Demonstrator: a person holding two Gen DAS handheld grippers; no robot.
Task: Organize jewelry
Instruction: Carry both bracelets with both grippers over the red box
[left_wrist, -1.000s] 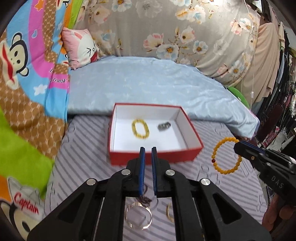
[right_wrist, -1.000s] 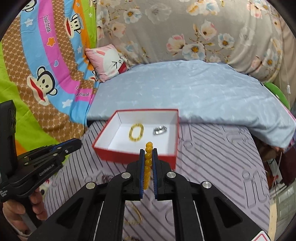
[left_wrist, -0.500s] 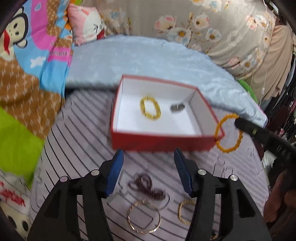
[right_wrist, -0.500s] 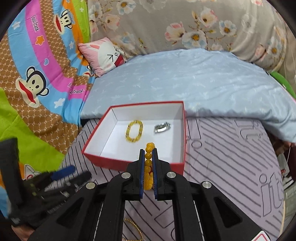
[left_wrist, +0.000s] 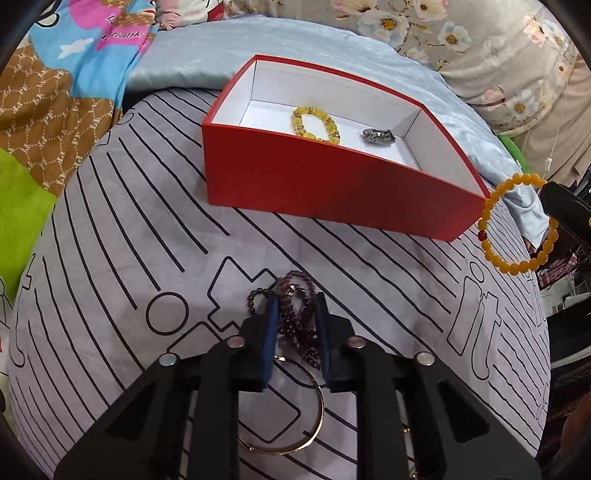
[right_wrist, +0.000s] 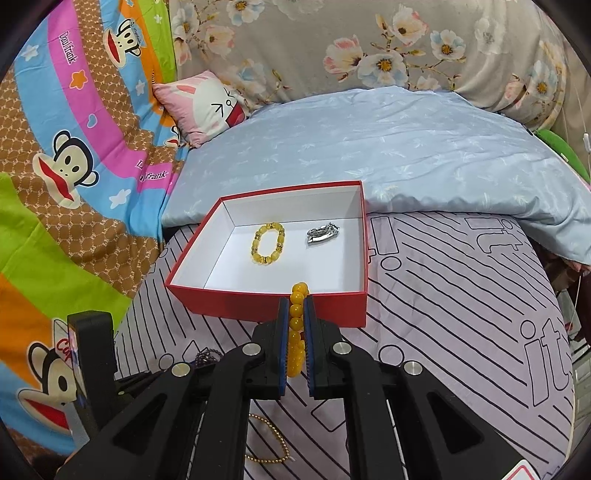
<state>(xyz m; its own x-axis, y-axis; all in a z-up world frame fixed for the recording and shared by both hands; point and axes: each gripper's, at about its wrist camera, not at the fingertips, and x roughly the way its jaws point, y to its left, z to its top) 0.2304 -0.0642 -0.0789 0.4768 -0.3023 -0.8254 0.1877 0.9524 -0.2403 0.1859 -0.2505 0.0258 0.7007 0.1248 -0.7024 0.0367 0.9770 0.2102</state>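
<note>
A red box (left_wrist: 332, 184) with a white inside holds a yellow bead bracelet (left_wrist: 314, 122) and a silver watch (left_wrist: 378, 136); it also shows in the right wrist view (right_wrist: 273, 306). My left gripper (left_wrist: 295, 314) is open, low over the bedcover, its fingers on either side of a dark purple bead bracelet (left_wrist: 297, 317). My right gripper (right_wrist: 295, 314) is shut on an orange bead bracelet (right_wrist: 297, 325), held just before the box's near wall. That bracelet hangs at the right in the left wrist view (left_wrist: 517, 225).
A thin gold bangle (left_wrist: 295, 439) lies under the left gripper. A gold bead chain (right_wrist: 273, 443) lies below the right gripper. A light blue quilt (right_wrist: 388, 147) lies behind the box, with a pink pillow (right_wrist: 207, 107) and patterned blankets at the left.
My left gripper has opened and dropped down around the purple bracelet. My right gripper has carried the orange bracelet closer to the box.
</note>
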